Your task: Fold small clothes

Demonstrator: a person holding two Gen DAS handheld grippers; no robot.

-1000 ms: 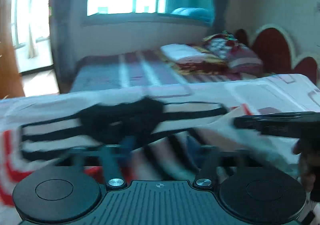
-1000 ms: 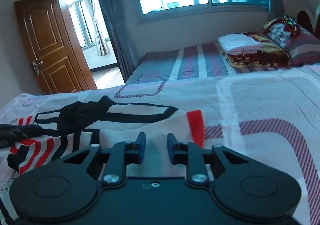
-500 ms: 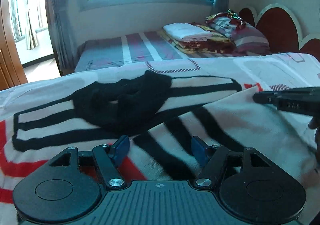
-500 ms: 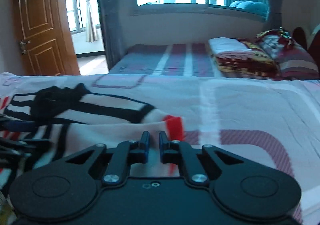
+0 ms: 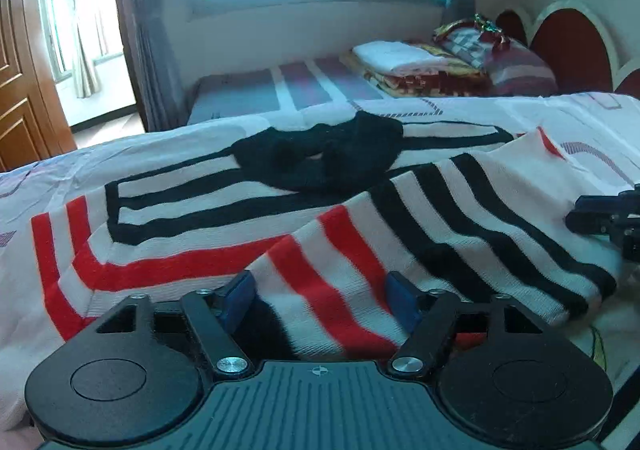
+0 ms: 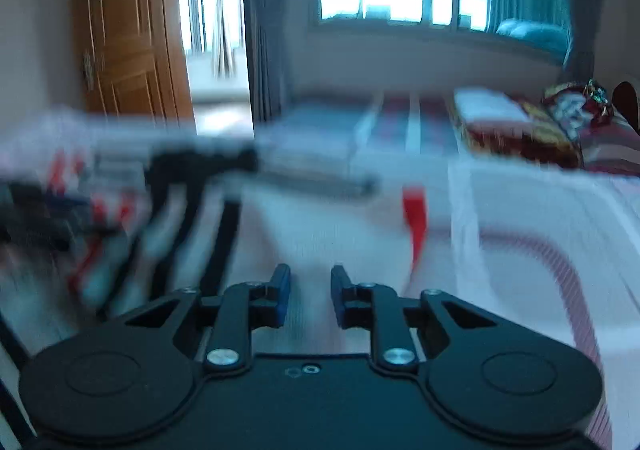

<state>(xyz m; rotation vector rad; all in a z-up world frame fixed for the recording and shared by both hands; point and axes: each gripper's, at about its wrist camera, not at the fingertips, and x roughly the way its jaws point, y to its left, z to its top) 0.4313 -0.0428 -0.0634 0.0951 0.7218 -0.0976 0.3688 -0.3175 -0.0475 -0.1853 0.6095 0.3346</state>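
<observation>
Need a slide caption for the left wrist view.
Open left gripper over a folded striped sweater on the bed.

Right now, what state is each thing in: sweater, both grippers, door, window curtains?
Striped sweater: part folded, right side laid over the body on the bed sheet.
Left gripper: open wide over the red-striped fold; jaws just opened further.
Right gripper: slightly open, nothing pinched; jaws just reopened.
Wooden door: open.
Curtains: drawn aside.
</observation>
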